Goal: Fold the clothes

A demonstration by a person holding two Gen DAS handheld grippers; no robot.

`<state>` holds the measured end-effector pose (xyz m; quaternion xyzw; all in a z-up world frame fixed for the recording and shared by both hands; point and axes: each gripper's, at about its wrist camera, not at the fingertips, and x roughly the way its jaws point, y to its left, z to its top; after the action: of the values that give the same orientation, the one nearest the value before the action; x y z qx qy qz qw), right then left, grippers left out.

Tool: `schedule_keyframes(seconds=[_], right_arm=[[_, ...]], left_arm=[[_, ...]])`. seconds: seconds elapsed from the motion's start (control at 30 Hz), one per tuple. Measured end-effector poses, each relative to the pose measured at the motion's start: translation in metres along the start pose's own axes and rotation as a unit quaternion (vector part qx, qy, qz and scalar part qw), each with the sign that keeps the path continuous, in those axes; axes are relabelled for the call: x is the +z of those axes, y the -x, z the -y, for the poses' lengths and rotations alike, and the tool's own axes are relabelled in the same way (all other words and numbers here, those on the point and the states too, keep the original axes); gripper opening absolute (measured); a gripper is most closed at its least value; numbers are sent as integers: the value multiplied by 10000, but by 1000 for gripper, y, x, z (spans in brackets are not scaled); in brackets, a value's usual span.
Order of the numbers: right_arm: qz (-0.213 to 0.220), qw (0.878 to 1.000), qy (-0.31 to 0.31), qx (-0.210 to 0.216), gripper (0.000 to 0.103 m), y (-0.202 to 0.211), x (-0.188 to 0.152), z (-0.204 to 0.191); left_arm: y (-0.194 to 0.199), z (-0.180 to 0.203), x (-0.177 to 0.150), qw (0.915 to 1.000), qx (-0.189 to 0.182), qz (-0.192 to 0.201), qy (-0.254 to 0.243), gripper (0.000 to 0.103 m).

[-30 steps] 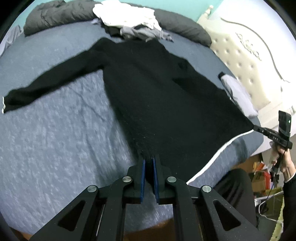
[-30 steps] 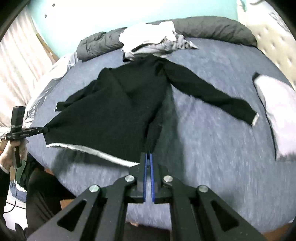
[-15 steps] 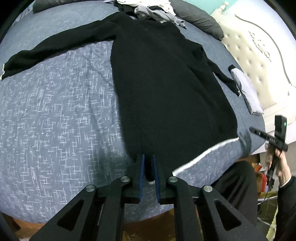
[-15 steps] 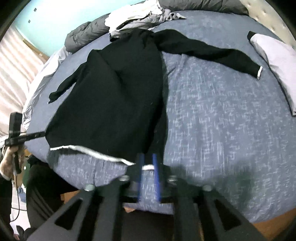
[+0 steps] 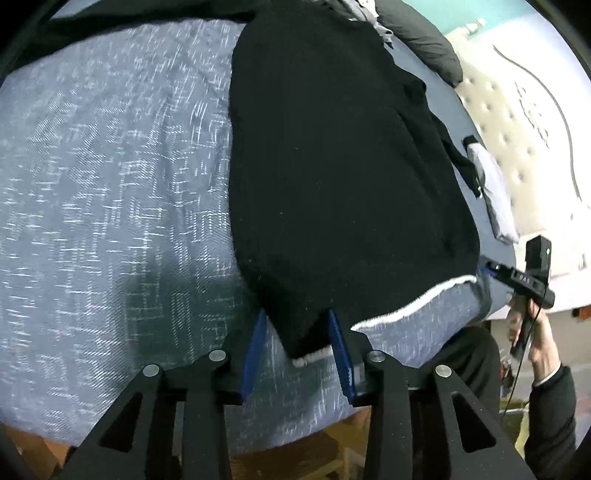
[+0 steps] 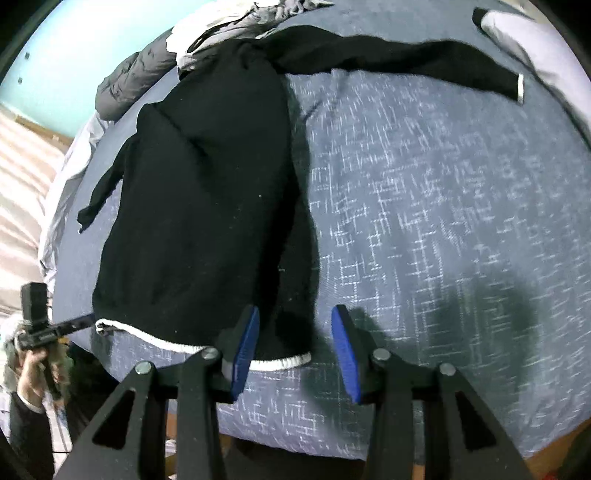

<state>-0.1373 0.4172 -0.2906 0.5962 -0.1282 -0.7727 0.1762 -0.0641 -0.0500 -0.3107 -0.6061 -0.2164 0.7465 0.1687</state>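
In the left wrist view, your left gripper (image 5: 297, 345) has just been opening and now stands partly open; a hem corner of the black sweater (image 5: 332, 166) lies between the blue pads (image 5: 255, 350), which do not press on it. The sweater is a soft, fuzzy knit with a thin white hem band, spread flat on the bed (image 5: 110, 203), whose blue-grey cover has a white crosshatch weave. Off to the right, your right hand (image 5: 532, 332) holds the other gripper at the far hem corner, beside a cream tufted headboard (image 5: 517, 122). In the right wrist view, your right gripper (image 6: 295, 349) has likewise just been opening and is partly open, with the white-edged hem corner of the sweater (image 6: 207, 192) loose between its pads (image 6: 245, 350). One sleeve stretches across the bed (image 6: 443, 203) toward a pale pillow (image 6: 517, 33), and a heap of grey and white clothes (image 6: 236, 26) lies beyond the collar.
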Motion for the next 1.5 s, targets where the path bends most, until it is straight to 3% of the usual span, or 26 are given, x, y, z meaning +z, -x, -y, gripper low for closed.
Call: schedule_keyframes(seconds=[0.2, 0.27, 0.43, 0.47, 0.5, 0.53, 0.63, 0.77, 1.07, 1.27, 1.33, 1.4, 1.47, 1.5], right_arm=[[-134, 9997, -99, 157, 41, -10, 1, -2], [-172, 9996, -77, 198, 41, -13, 3, -5], [-332, 9992, -51, 230, 40, -20, 1, -7], [-303, 9992, -53, 244, 35, -19, 0, -7], [-264, 9993, -48, 253, 18, -16, 0, -7], [-220, 9995, -25, 213, 11, -13, -1, -8], [-41, 9998, 108, 132, 7, 4, -1, -12], [216, 9992, 290, 190, 6, 40, 0, -19], [110, 9944, 1044, 106, 5, 72, -24, -53], [-338, 9961, 814, 76, 6, 38, -44, -46], [-381, 9968, 673, 220, 8, 31, -44, -44], [-340, 9973, 636, 105, 10, 27, -41, -44], [-314, 9975, 629, -37, 15, 25, -38, -44], [-292, 9977, 609, -104, 24, 25, -35, -43]], left_arm=[[-12, 0, -1, 10000, -24, 51, -4, 36], [-10, 1, -2, 9999, -20, 87, -102, 14], [3, 11, -4, 9988, 102, 245, -404, 9], [8, 17, -5, 9980, 153, 297, -532, 8], [13, 21, -5, 9972, 184, 337, -640, 8], [21, 27, -6, 9964, 175, 387, -731, 8], [42, 34, -7, 9943, 239, 489, -912, 7], [70, 35, -9, 9910, 427, 567, -1132, 7], [99, 13, -29, 9914, 470, 583, -1077, 7], [83, -4, -36, 9943, 509, 395, -845, 8], [75, -5, -34, 9946, 576, 319, -803, 12], [72, -5, -32, 9951, 563, 317, -745, 12], [71, -7, -29, 9957, 541, 376, -652, 17], [70, -8, -27, 9957, 565, 386, -617, 23]])
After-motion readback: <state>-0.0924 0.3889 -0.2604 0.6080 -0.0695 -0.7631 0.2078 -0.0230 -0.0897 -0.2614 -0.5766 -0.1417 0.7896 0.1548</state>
